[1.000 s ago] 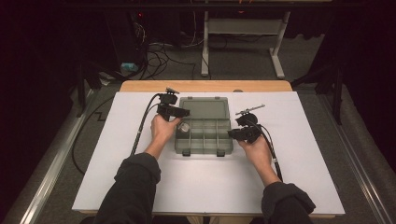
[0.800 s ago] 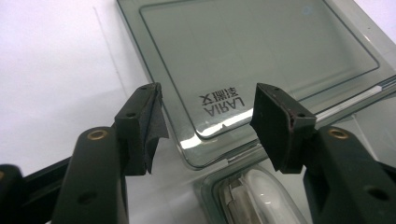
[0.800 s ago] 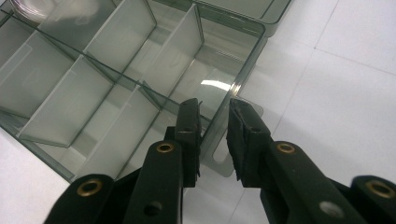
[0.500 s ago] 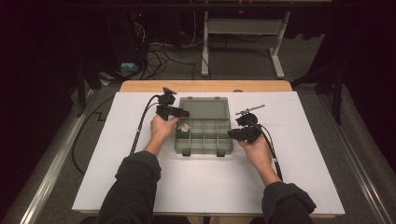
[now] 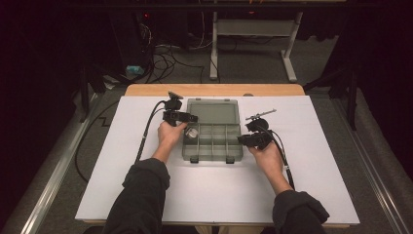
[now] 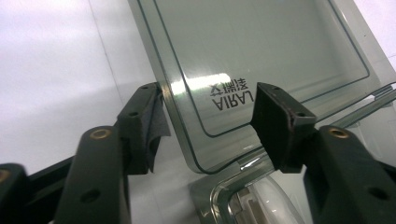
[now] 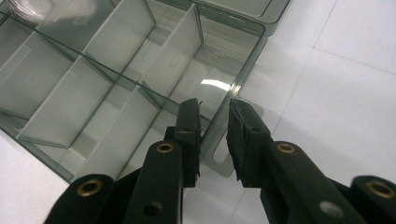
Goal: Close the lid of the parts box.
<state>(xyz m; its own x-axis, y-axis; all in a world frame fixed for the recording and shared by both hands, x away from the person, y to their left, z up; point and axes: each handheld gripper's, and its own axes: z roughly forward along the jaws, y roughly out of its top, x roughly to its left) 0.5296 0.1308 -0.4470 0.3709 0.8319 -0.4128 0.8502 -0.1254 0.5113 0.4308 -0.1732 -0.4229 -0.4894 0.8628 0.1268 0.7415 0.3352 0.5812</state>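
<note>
- On the white tabletop, a smoky clear organizer box is sitting mid-table, its lid lying open and flat on the far side.
- Left tongs are hovering at the lid's near-left corner, jaws gaping wide, straddling that corner without gripping it.
- Right tongs are sitting at the box's right end, jaws narrowly parted on either side of the small tab on the box wall; contact: cannot tell.
- Something round and pale is lying in the box's far-left compartment.
</note>
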